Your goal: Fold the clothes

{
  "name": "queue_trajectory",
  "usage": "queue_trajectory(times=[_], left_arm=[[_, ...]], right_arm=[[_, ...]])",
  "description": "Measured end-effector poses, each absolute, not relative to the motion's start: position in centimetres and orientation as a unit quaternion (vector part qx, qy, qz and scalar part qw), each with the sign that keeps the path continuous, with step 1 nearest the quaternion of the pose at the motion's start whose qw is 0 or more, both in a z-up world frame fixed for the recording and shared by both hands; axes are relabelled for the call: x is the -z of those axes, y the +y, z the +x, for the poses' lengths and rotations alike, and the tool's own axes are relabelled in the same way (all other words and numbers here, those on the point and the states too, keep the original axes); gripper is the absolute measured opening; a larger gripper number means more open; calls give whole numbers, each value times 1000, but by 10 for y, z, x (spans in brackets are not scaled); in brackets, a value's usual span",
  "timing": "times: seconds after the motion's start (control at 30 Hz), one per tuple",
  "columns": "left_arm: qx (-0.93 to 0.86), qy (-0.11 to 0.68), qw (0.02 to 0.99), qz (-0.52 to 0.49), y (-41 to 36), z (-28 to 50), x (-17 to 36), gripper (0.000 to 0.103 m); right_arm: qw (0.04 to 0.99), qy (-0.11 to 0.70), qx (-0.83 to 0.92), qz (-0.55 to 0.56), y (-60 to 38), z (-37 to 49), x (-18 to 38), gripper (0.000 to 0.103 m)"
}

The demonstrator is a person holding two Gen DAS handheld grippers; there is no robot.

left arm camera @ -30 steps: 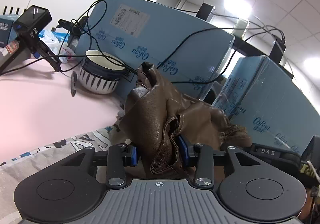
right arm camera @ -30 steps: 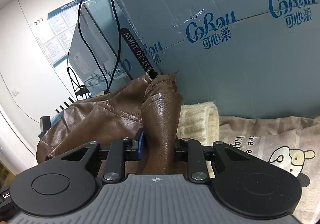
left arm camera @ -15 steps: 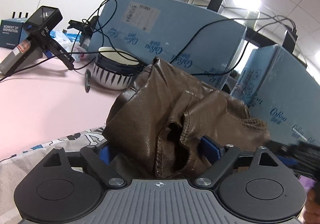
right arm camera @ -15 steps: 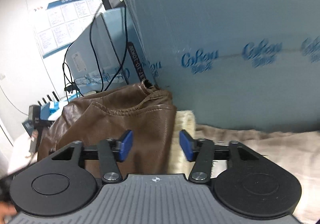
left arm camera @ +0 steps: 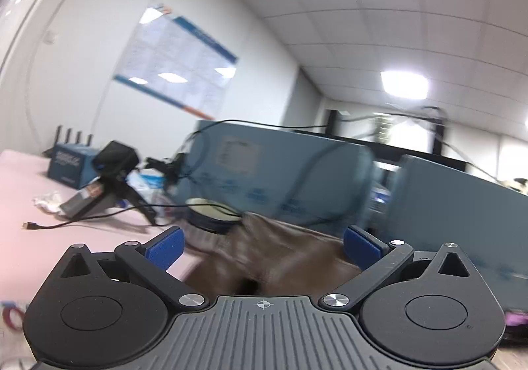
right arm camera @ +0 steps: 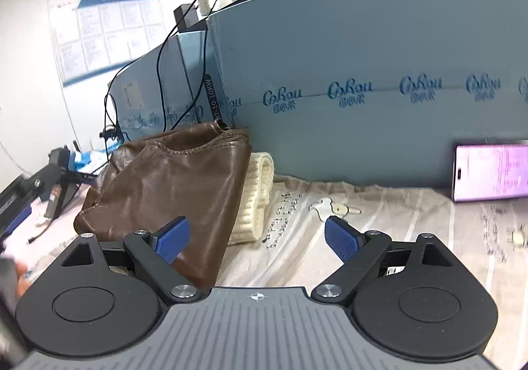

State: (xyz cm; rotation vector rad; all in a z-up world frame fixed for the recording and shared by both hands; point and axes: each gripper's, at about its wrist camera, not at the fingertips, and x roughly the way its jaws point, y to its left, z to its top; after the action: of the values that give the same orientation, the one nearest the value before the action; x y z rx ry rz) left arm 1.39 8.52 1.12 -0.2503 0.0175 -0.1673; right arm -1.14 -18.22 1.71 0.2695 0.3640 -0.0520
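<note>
A brown leather garment (right arm camera: 165, 185) lies folded in a heap on the printed cloth (right arm camera: 363, 231), resting partly on a folded cream knit (right arm camera: 255, 198). In the right wrist view my right gripper (right arm camera: 257, 238) hangs in front of the heap, its jaws opening, and the blue pads touch nothing. The left wrist view is blurred by motion; there the brown leather garment (left arm camera: 280, 257) lies low between and beyond the pads of my left gripper (left arm camera: 264, 246), whose jaws are opening wide without pressing on it.
Tall blue cartons (right arm camera: 363, 79) with dangling black cables stand right behind the clothes. A lit phone (right arm camera: 491, 172) leans against them at the right. On the pink table (left arm camera: 66, 215) at the left are a patterned bowl (left arm camera: 211, 215), a black device on a stand (left arm camera: 112, 168) and a blue box (left arm camera: 67, 165).
Both grippers were shut on the brown leather garment a second ago; both have let go and drawn back. The garment has sunk into a folded heap. The left view has swung to the left.
</note>
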Motion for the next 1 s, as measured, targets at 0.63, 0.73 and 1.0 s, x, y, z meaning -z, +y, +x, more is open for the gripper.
queue_trajectory(times=[0.63, 0.73, 1.0], left_arm=[[5, 21, 1000, -16, 20, -47, -4, 103], [-4, 18, 1000, -13, 20, -46, -3, 103], [-29, 26, 999, 16, 13, -44, -2, 103]], right_arm=[[995, 43, 30, 80, -174, -45, 2, 103], [997, 30, 31, 69, -170, -46, 1, 103], [998, 23, 25, 51, -166, -45, 2, 103]])
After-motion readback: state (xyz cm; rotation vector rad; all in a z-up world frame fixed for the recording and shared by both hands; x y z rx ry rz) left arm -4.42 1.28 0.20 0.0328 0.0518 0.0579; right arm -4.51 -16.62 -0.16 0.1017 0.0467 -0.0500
